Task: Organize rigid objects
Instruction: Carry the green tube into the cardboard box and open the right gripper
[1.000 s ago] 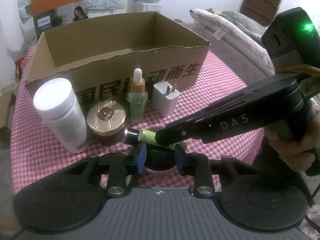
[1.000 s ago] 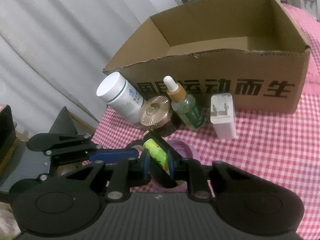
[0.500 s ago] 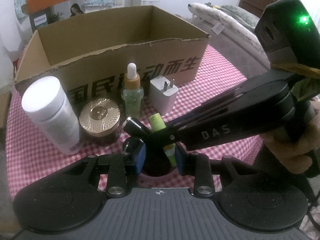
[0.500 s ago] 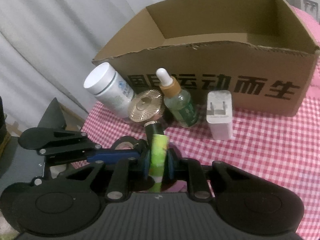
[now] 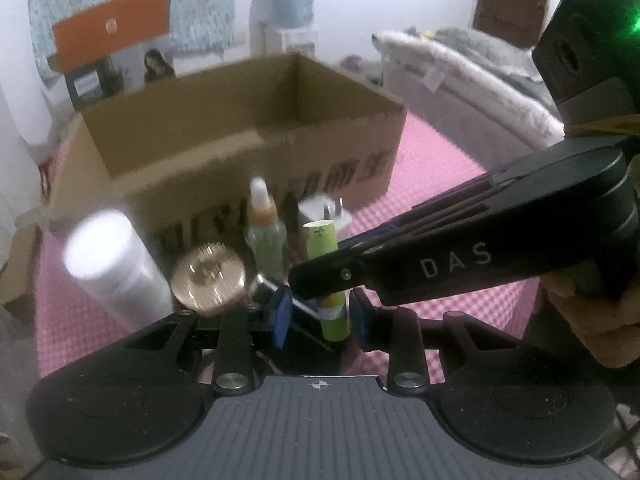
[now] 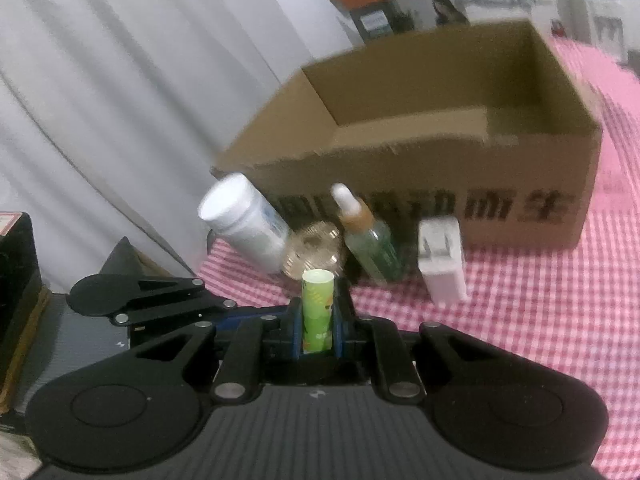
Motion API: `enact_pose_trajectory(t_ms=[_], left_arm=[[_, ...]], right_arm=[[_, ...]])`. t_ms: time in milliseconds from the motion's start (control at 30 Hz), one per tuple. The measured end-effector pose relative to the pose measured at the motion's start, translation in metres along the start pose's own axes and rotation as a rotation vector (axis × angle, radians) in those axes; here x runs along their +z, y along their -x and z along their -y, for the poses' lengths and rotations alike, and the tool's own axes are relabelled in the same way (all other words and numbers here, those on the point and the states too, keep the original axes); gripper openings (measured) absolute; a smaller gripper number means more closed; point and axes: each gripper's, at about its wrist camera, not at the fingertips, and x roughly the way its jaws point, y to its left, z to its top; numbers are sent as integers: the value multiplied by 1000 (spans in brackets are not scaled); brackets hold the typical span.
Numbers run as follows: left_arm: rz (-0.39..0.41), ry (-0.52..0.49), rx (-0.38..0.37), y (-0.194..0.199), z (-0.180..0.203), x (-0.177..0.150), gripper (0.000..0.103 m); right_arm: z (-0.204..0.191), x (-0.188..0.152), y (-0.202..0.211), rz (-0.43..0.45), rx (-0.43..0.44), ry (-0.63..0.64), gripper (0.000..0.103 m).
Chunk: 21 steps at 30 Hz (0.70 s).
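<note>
1. Dim, bluish indoor light; no hard shadows.
2. Motion blur smears the box [image 5: 240, 152] and bottles in both views.
3. Fisheye bends the edges; corners are dark.
4. A green lamp [image 5: 634, 24] glares.

From my left camera I read "DAS" in pale capitals on the black side of the right tool [image 5: 316, 280]. The cardboard box [image 6: 520, 168] carries large dark printed characters along its front wall; motion blur leaves only the last, "生", legible to me. Other labels are too blurred.
</note>
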Motion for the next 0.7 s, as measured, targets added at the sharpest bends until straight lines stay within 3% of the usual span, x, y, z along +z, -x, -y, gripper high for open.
enact_pose_trajectory(t_ms=[167,300,533,700], left_arm=[[93,15,29,28,-14,24,31],[148,44,75,43,-37,54,31],[85,123,165,13,-91,102,32],[18,122,250,-25,-118,116,34]], right_arm=[[-27,29,20,62,28,81,16],[-44,75,18,87,74,131,16],[-27,167,-43,-38,159,63,16],[-2,207,-101,-147,154,-7,16]])
